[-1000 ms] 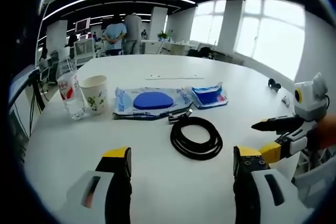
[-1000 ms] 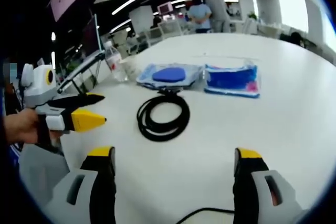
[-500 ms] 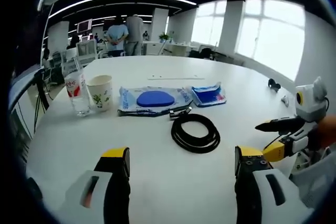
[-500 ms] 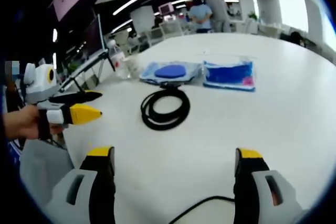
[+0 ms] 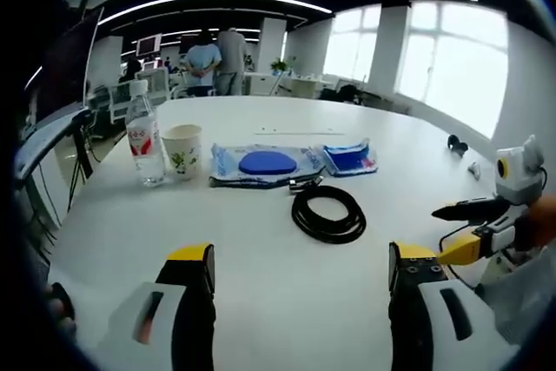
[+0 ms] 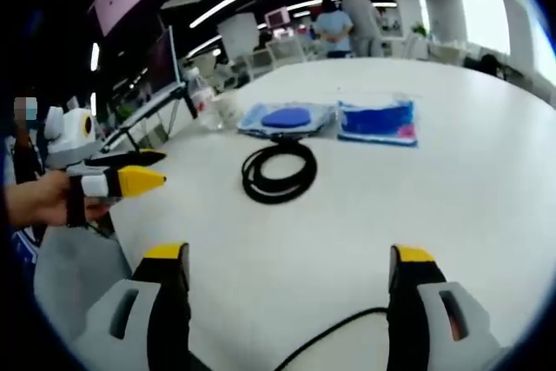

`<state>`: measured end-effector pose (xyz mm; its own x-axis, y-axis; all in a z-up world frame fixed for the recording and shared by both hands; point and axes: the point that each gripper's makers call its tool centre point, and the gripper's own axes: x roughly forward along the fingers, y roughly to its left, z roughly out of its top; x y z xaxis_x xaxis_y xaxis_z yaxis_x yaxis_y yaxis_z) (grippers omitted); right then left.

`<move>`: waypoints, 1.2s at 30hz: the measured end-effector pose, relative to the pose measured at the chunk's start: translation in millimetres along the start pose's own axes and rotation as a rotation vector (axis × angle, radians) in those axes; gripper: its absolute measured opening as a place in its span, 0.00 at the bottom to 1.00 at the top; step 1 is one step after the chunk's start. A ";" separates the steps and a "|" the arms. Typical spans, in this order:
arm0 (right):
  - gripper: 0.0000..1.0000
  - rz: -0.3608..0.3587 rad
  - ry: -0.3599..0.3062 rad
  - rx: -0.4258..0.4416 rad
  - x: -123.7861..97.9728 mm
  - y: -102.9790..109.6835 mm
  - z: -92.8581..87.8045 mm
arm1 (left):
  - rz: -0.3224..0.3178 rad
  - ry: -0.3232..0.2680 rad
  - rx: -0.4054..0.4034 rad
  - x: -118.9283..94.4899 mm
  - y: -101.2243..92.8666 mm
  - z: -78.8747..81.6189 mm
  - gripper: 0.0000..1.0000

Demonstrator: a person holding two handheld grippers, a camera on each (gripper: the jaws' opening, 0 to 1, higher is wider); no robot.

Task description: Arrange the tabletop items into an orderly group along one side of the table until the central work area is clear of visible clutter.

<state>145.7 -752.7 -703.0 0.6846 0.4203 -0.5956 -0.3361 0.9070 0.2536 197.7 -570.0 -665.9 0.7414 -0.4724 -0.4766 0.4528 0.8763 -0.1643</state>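
- Left gripper (image 5: 300, 258): jaws wide apart over bare white table (image 5: 261, 319), holding nothing, well short of every item.
- Right gripper (image 6: 287, 258): jaws likewise spread and empty, above the near edge of the table.
- Lined up along the far side: water bottle (image 5: 145, 138), paper cup (image 5: 182, 151) just beside it, flat blue packet (image 5: 259, 163), then smaller blue pouch (image 5: 350, 159).
- Lying alone nearer the middle, just in front of the packets: coiled black cable (image 5: 328, 213), its plug end touching the large packet's edge.
- Trailing across the near edge in the right gripper view: a thin dark cord (image 6: 339, 329), possibly the rig's own; cannot tell.
- Risk: pinching a single loop of the coil, likely to unravel it and spread clutter wider.
- Risk: dragging the coil toward the row, likely to shove the light packets askew.
- Risk: sweeping near the tall bottle or light cup, easily tipped by a passing jaw.
- Risk: both grippers converging on the coil and colliding.
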 end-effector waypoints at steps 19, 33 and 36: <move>0.95 0.023 -0.054 -0.021 -27.6 18.9 -1.7 | 0.031 -0.034 -0.006 -35.4 6.7 -5.9 0.82; 0.95 0.022 -0.079 -0.067 -44.2 25.8 6.2 | 0.041 -0.064 0.011 -52.3 3.0 -4.2 0.82; 0.95 0.020 -0.089 -0.086 -48.5 26.9 9.2 | 0.044 -0.074 0.022 -57.6 1.5 -3.5 0.82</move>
<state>109.4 -748.4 -660.3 0.7304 0.4427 -0.5201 -0.4020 0.8943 0.1965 153.9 -541.1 -641.7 0.7946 -0.4403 -0.4180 0.4296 0.8943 -0.1253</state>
